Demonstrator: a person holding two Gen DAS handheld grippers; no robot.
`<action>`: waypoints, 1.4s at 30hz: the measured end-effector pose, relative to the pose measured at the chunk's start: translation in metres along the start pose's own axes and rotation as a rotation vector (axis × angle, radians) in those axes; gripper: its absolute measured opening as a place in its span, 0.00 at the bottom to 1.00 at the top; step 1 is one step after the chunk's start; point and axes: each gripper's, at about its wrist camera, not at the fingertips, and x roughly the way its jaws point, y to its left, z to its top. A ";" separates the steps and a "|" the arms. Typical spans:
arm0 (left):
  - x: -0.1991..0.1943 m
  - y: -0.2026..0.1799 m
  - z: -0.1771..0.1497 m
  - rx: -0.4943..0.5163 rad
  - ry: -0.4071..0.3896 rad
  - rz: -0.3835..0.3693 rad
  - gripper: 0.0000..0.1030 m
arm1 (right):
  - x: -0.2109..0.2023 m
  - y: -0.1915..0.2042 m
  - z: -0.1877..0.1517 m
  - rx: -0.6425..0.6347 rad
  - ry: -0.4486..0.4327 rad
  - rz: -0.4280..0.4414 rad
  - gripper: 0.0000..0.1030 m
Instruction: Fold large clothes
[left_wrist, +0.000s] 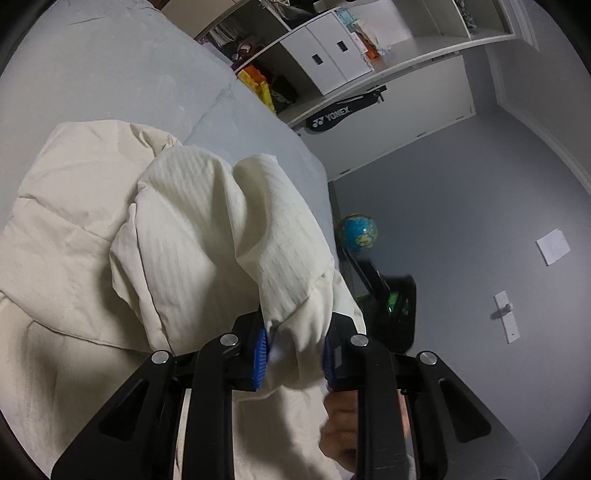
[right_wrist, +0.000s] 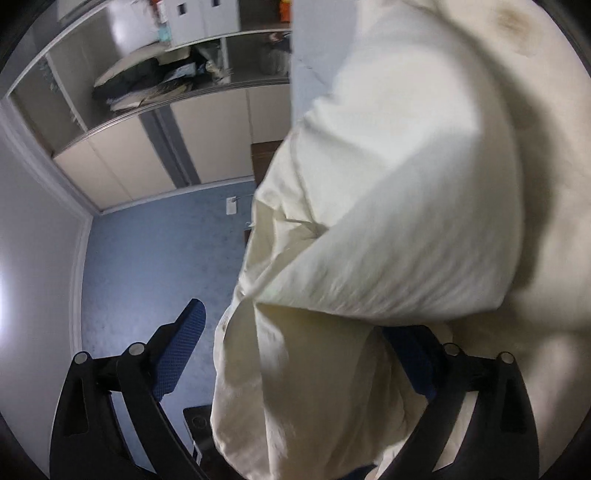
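A large cream garment (left_wrist: 207, 221) lies bunched on a bed with a pale blue sheet (left_wrist: 110, 74). My left gripper (left_wrist: 294, 352) is shut on a gathered edge of it, and the fabric is squeezed between the blue pads (left_wrist: 260, 356). In the right wrist view the same cream garment (right_wrist: 388, 184) hangs down, blurred, between the jaws of my right gripper (right_wrist: 295, 325), which stand wide open. Its left pad (right_wrist: 184, 343) is well clear of the fabric. The right pad (right_wrist: 413, 365) is partly hidden behind the fabric.
A hand (left_wrist: 343, 432) shows below the left gripper. Beyond the bed stand white shelves with drawers (left_wrist: 332, 55), a black racket bag (left_wrist: 332, 116), a globe (left_wrist: 357, 232) and a dark chair (left_wrist: 391, 302). Open wardrobe shelves (right_wrist: 147, 92) and blue floor (right_wrist: 155, 258) lie left of the right gripper.
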 end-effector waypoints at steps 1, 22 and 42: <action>0.000 -0.001 0.002 -0.002 -0.005 -0.010 0.22 | 0.001 0.006 0.000 -0.025 0.007 -0.008 0.71; 0.037 0.054 -0.030 -0.159 0.143 0.046 0.44 | -0.080 -0.079 -0.026 -0.108 -0.120 0.097 0.15; 0.013 0.087 -0.055 -0.085 0.058 -0.074 0.19 | -0.121 -0.014 -0.038 -0.264 -0.131 -0.182 0.48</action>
